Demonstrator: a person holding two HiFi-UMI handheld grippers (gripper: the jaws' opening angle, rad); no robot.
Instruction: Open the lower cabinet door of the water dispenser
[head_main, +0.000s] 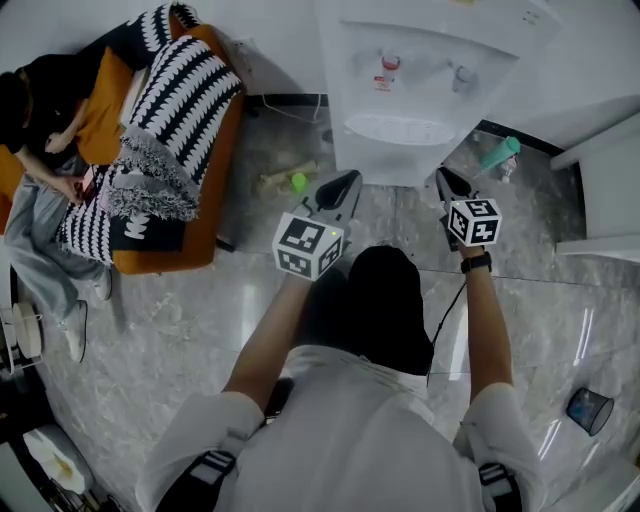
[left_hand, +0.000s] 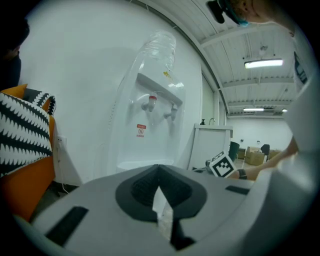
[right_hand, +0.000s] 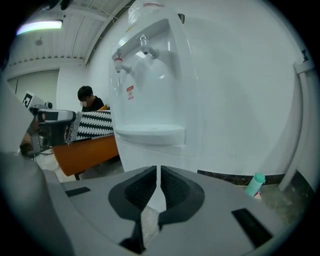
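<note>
Head camera looked steeply down past person's own head and arms; dispenser (head_main: 420, 90) at top of view, sofa (head_main: 175, 250) at left. Left gripper (head_main: 340, 185) camera sat low and near, faced along jaws, tilted up at dispenser front from sofa side. Right gripper (head_main: 447, 182) camera sat low and near too, looked from other side, sofa beyond. All three shared dispenser front and sofa. Head and right gripper views shared bottle (right_hand: 255, 185). Each gripper view caught other gripper at edge.

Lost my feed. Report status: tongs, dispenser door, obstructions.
Shut and empty: left tongs, right tongs. Ahead, water dispenser; lower cabinet door closed, untouched. Off the approach: teal bottle on floor, right of dispenser.
</note>
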